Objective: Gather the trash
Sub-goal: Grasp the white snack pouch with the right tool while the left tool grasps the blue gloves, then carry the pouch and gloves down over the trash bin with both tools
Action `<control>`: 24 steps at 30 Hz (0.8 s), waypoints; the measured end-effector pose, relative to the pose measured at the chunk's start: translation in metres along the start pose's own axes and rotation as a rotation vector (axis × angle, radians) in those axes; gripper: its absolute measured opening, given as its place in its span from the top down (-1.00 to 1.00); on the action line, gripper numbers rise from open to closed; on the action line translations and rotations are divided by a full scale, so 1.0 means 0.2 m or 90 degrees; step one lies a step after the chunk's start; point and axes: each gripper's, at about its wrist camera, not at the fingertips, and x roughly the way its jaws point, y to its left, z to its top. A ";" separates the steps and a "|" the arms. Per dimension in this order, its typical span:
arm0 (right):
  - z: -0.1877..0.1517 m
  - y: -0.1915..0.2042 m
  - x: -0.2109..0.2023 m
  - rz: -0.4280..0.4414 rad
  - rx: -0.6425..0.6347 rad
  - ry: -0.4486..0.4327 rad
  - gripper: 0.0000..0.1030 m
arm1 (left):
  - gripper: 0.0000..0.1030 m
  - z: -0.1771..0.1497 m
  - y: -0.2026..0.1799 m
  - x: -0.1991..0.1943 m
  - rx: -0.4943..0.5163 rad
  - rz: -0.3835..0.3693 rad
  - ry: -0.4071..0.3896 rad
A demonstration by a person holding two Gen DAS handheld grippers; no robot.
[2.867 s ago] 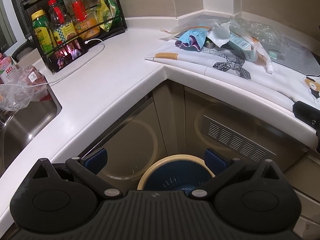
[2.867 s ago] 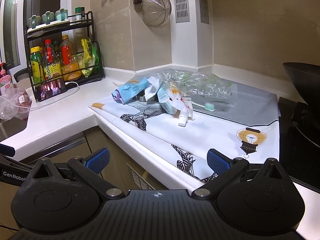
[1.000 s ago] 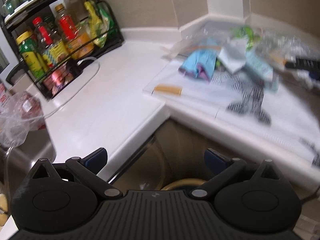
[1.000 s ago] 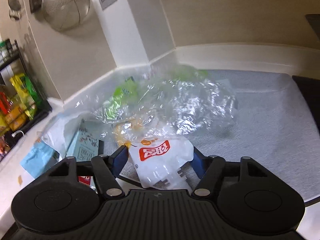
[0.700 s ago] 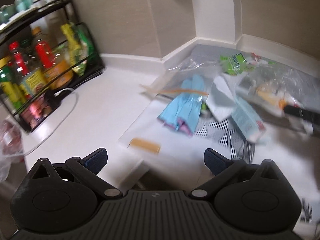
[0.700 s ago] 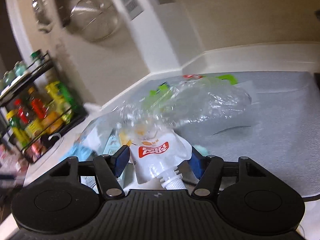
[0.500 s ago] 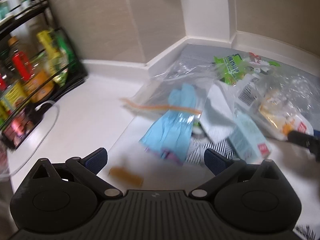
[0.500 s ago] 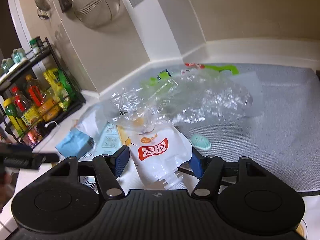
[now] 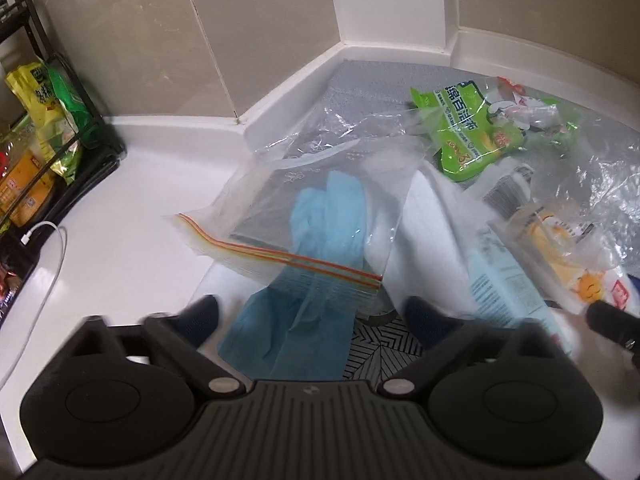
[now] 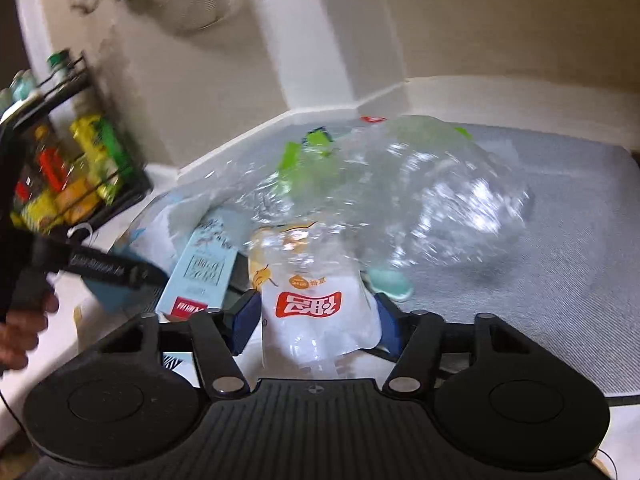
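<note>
— Blue pads on the right hand-held gripper (image 10: 316, 322): what sits between them?
— A white spout pouch (image 10: 316, 320) with a red label, pinched on both sides, its cap end toward the camera. Clear crumpled plastic (image 10: 420, 200) lies over its top.
— And the left hand-held gripper (image 9: 314, 320)?
— Spread wide, holding nothing. A light blue glove (image 9: 304, 288) lies between its fingers, half inside a clear zip bag (image 9: 320, 208) with a red-and-yellow seal.
— What else is near the glove?
— Just to its right, a white sheet (image 9: 432, 232), then a pale blue carton (image 9: 504, 280). Behind those, a green snack wrapper (image 9: 472, 136). All of it lies on the white counter (image 9: 120, 224).
— Left of the glove?
— Well apart, a black rack (image 9: 48, 120) of bottles and packets, with a white cable (image 9: 40, 260) before it.
</note>
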 end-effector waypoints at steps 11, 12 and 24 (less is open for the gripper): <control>0.05 -0.08 -0.09 0.082 0.082 -0.050 -0.14 | 0.15 -0.07 0.19 -0.33 -0.110 -0.083 -0.034; 0.05 -0.09 -0.10 0.101 0.093 -0.054 -0.14 | 0.14 -0.08 0.21 -0.37 -0.116 -0.088 -0.044; 0.07 -0.15 -0.11 0.299 0.205 -0.064 -0.14 | 0.14 -0.25 0.24 -0.68 -0.128 -0.072 -0.090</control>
